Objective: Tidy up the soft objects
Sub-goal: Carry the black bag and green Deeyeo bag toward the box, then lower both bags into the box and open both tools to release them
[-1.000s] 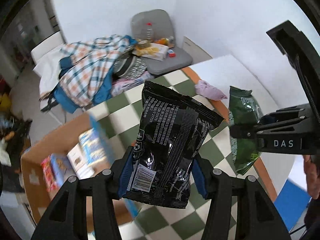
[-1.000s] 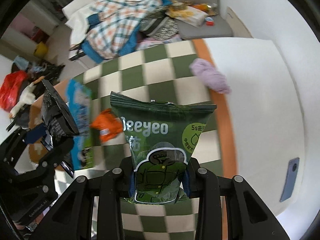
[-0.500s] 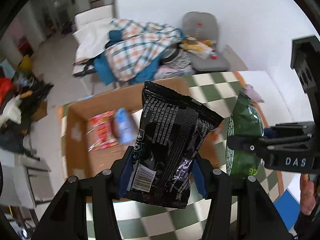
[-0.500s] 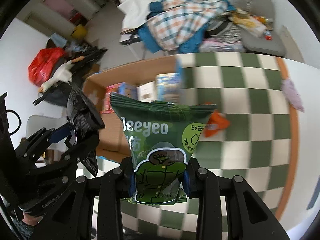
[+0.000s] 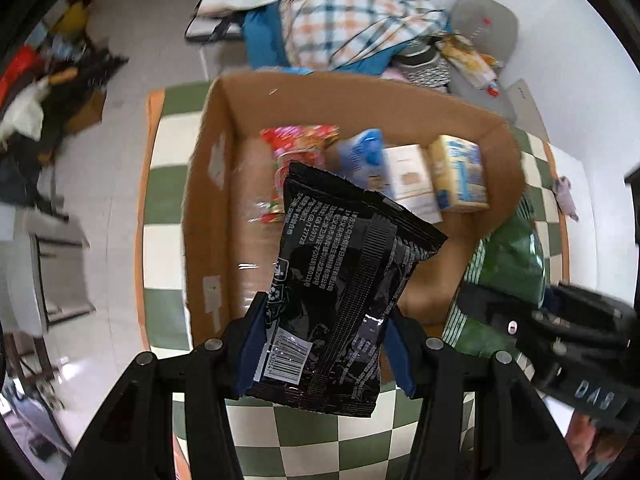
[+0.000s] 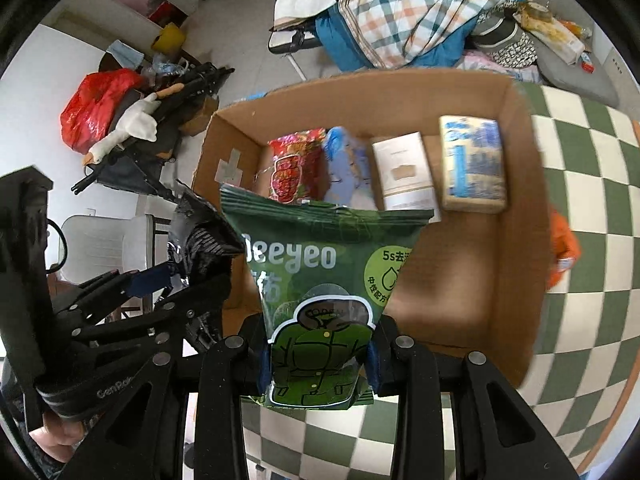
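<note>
My left gripper point(image 5: 322, 344) is shut on a black snack pack point(image 5: 340, 292) and holds it over the near side of an open cardboard box point(image 5: 208, 184). My right gripper point(image 6: 318, 354) is shut on a green Deeyeo pack point(image 6: 320, 292) above the same box point(image 6: 520, 240). The box holds a red pack point(image 6: 294, 168), a blue pack point(image 6: 348, 164), a white carton point(image 6: 404, 172) and a yellow-blue carton point(image 6: 472, 164) along its far side. The green pack also shows in the left wrist view point(image 5: 508, 264), and the black pack in the right wrist view point(image 6: 200, 240).
The box stands on a green-and-white checkered table point(image 6: 592, 184). An orange pack point(image 6: 562, 252) lies right of the box. A purple cloth point(image 5: 566, 198) lies farther right. Chairs with clothes point(image 6: 416, 12) stand behind the table, with clutter on the floor point(image 6: 120, 120).
Both grippers have swung left with their packs, from over the bare table to above the open box. The box now fills the middle of both views.
</note>
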`<state>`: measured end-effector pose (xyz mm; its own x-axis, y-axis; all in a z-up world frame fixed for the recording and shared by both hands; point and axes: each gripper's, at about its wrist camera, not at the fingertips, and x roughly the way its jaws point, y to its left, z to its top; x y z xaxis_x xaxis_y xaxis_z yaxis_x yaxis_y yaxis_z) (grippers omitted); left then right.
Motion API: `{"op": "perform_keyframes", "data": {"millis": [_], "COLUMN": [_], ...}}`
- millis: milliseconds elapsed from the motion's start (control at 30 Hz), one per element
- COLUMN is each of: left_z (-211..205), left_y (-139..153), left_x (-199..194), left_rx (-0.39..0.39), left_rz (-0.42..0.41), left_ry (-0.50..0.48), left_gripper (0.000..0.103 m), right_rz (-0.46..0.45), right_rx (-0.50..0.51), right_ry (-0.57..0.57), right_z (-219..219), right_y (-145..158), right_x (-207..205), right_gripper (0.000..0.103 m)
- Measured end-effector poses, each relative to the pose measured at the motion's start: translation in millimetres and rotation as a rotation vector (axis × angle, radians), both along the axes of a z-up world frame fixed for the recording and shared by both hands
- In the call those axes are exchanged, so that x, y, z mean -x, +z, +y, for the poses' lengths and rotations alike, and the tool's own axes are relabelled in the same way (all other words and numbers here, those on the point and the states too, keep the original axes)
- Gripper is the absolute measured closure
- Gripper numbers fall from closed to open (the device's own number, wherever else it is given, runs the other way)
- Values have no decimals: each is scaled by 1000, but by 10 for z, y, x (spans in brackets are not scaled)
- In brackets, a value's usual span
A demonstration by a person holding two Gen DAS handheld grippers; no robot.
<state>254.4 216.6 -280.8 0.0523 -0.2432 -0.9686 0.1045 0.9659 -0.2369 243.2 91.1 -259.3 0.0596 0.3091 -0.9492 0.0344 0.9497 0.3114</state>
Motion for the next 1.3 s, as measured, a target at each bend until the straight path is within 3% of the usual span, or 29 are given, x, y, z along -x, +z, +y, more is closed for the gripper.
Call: {"op": "perform_keyframes", "data": {"millis": [467, 500, 533, 600, 767, 933, 1033, 1300], "left_z": [307, 314, 329, 355, 358, 347, 325, 293], "left_y": [-367, -369, -368, -353, -268, -180, -133, -30], "left_x": [-177, -173, -169, -155, -100, 12, 81, 293], "left_rx": [1, -3, -3, 16, 13, 17, -2, 17], "left_rz": [123, 126, 127, 127, 98, 72, 46, -2], "left_ry": [94, 98, 106, 120, 122, 156, 170, 238], "left_gripper": [50, 50, 50, 44, 29, 26, 8, 2], "right_rz": [83, 88, 94, 92, 92, 78, 64, 37], "right_rx": [16, 13, 8, 7, 13, 63, 94, 209], "right_ry": [27, 28, 29, 25, 24, 32, 27, 25], "right_z": [385, 397, 406, 412, 322, 209, 117, -123], "right_y": [-566, -578, -589, -587, -558, -460, -401, -300], "right_x": [-175, -180, -184, -184, -180, -128, -81, 87], "right_gripper": [64, 58, 45, 39, 38, 38, 38, 38]}}
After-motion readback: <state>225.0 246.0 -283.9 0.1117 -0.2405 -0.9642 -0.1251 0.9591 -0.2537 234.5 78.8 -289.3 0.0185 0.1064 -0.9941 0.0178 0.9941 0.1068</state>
